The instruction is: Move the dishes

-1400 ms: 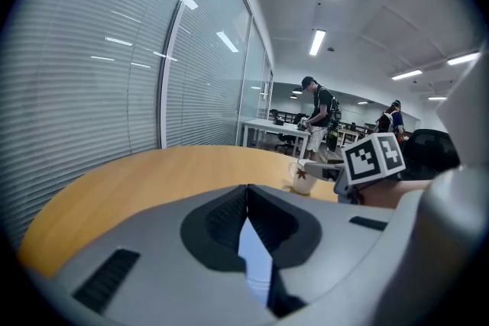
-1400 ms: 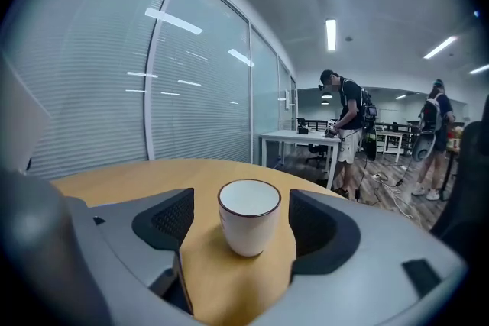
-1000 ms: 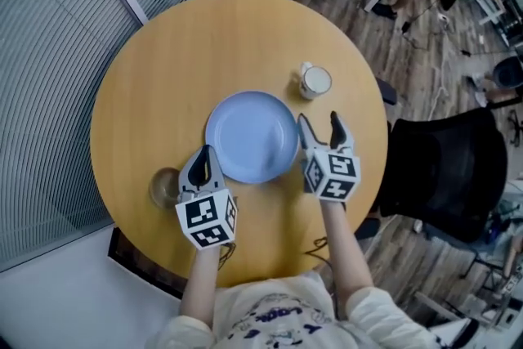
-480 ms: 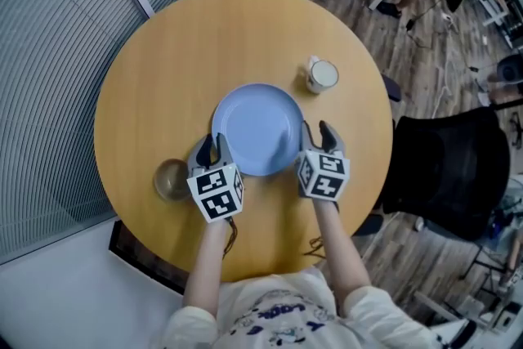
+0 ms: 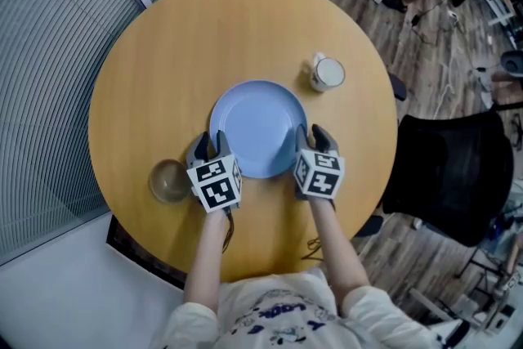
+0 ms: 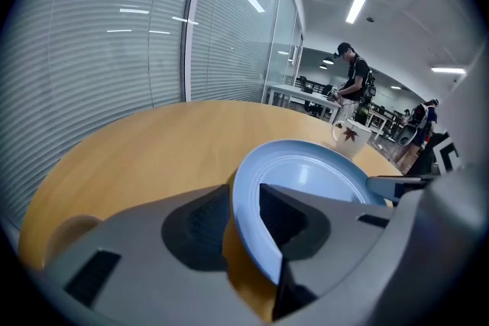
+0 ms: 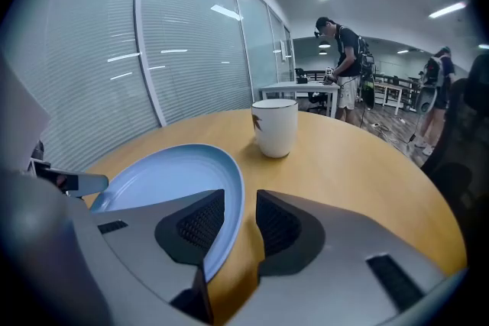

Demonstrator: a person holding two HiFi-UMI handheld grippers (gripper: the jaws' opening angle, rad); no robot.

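1. At the left side of the round table (image 5: 155, 45), a small clear bowl (image 5: 170, 180) sits just beside our left gripper, and nothing is touching it. We judge it to be a dish for a later turn.
2. Our left gripper (image 5: 211, 147) slants down onto the near-left rim of the plate. Its jaws have just been opening and now stand spread wide, with the rim between them. In the left gripper view the pads do not appear to press on the rim.
3. The blue plate (image 5: 258, 123) lies flat in the middle of the table, flanked by both grippers. We judge that taking it from two opposite sides would keep it level when it is lifted.
4. Our right gripper (image 5: 310, 135) straddles the near-right rim. Its jaws have just been closing and the gap is narrow. A strip of tabletop still shows between the rim and the outer pad, so we read the rim as not yet pinched.
5. The white mug (image 5: 328, 73) stands upright beyond the right gripper, apart from the plate and clear of any lift.
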